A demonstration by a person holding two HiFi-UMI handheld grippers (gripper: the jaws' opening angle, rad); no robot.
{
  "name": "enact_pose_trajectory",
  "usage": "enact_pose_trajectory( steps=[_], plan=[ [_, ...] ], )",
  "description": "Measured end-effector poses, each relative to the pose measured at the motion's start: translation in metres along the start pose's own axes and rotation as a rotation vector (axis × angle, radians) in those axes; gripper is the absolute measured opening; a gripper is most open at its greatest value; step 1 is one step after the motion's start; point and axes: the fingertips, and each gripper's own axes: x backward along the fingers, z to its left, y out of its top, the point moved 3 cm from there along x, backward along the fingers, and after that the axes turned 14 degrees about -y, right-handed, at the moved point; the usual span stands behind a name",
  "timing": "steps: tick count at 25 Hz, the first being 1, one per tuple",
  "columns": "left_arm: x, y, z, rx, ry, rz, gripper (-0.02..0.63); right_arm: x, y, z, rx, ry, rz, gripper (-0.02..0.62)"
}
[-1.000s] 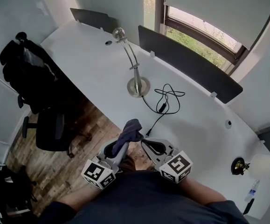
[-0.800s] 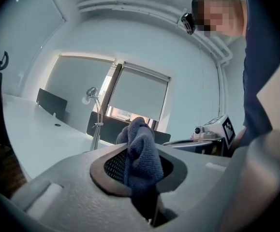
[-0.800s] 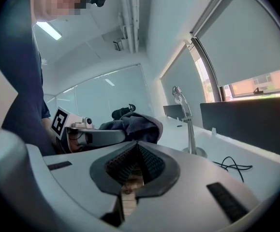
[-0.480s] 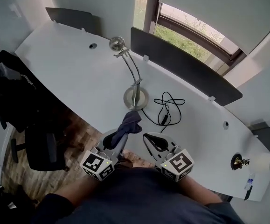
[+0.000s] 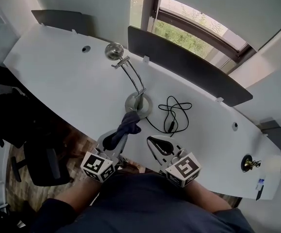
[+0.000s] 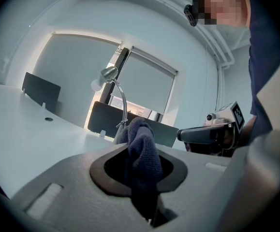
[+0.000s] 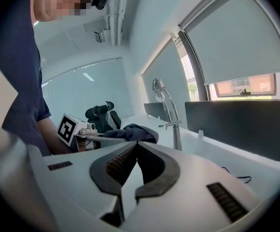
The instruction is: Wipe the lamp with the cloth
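Curved white tabletop [image 5: 67,81] beneath a window [image 5: 198,25], with dark grey partition panels [image 5: 189,69] behind the lamp. The silver gooseneck desk lamp [image 5: 136,86] stands on its round base. A coiled black cable [image 5: 175,111] lies just right of that base. In front of the base, the left gripper [image 5: 117,136] is clamped on a dark blue cloth [image 5: 126,125]. The right gripper [image 5: 152,141], right of the cloth, has its jaws together, empty. A black office chair [image 5: 41,154] stands on the wooden floor [image 5: 77,142], left of the lamp.
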Motion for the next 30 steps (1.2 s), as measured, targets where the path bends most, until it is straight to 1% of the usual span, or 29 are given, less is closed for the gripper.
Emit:
enact_pose_trajectory(
  steps=[7, 11, 15, 18, 21, 24, 30],
  plan=[
    [-0.020, -0.016, 0.028, 0.012, 0.072, 0.042, 0.064, -0.020, -0.011, -0.021, 0.012, 0.058, 0.036, 0.011],
    [-0.029, -0.024, 0.048, 0.012, 0.126, 0.060, 0.064, -0.037, -0.014, -0.030, 0.030, 0.103, 0.029, 0.011],
    [-0.043, -0.038, 0.069, 0.002, 0.169, 0.098, 0.064, -0.052, -0.015, -0.039, 0.035, 0.133, 0.029, 0.011],
    [-0.056, -0.044, 0.087, -0.023, 0.196, 0.123, 0.064, -0.057, -0.018, -0.043, 0.041, 0.156, 0.035, 0.011],
    [-0.069, -0.050, 0.105, -0.052, 0.204, 0.157, 0.064, -0.059, -0.025, -0.049, 0.037, 0.161, 0.042, 0.011],
    [-0.083, -0.054, 0.121, -0.097, 0.193, 0.198, 0.063, -0.055, -0.035, -0.056, 0.028, 0.155, 0.065, 0.011],
    [-0.108, -0.063, 0.148, -0.168, 0.169, 0.272, 0.064, -0.045, -0.056, -0.071, -0.009, 0.113, 0.126, 0.011]
  ],
)
